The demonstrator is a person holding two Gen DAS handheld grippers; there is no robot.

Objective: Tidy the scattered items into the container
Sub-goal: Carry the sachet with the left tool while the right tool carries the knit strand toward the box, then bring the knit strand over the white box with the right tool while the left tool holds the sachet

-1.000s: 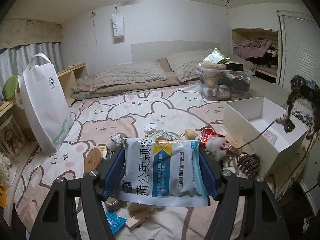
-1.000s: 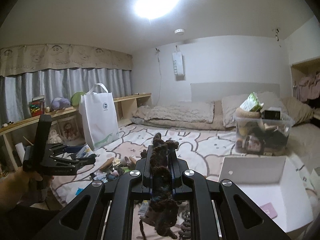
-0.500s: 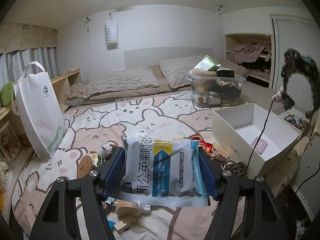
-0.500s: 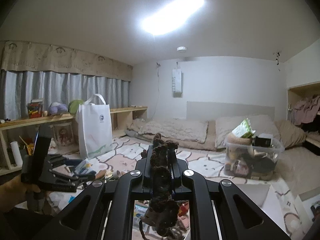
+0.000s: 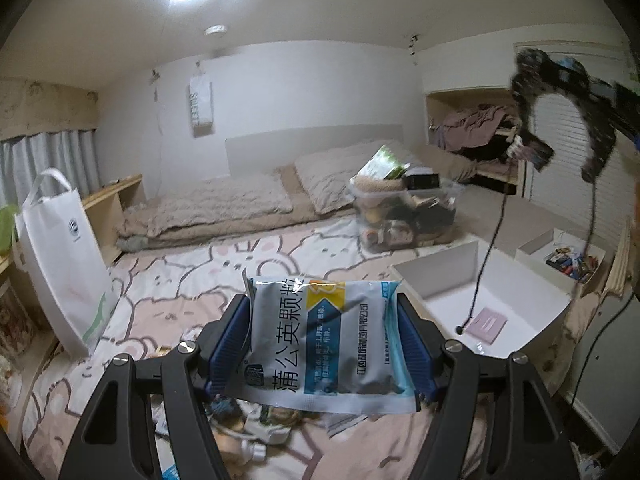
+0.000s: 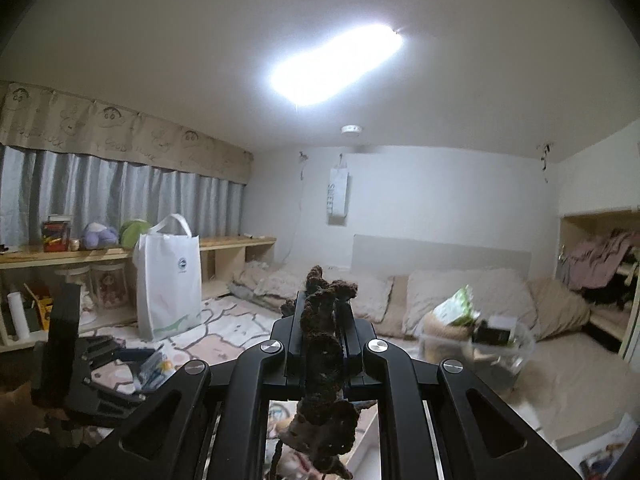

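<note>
My left gripper is shut on a white and blue sachet printed with Chinese text, held flat between the blue pads above the bedspread. The open white box stands to the right, with a pink card on its floor. High at the upper right, my right gripper is shut on a dark knitted band. A thin black cord hangs from the band, its end down inside the box. In the right wrist view the band is clamped between the jaws of my right gripper. The left gripper shows low on the left.
Several loose items lie on the rabbit-print bedspread under my left gripper. A full clear plastic bin stands behind the white box. A white tote bag leans at the left by a wooden shelf. A small open box of bits sits at far right.
Both grippers have risen. The knitted band has gone up and its cord has lifted off the bed, now dangling into the white box. The sachet stays gripped.
</note>
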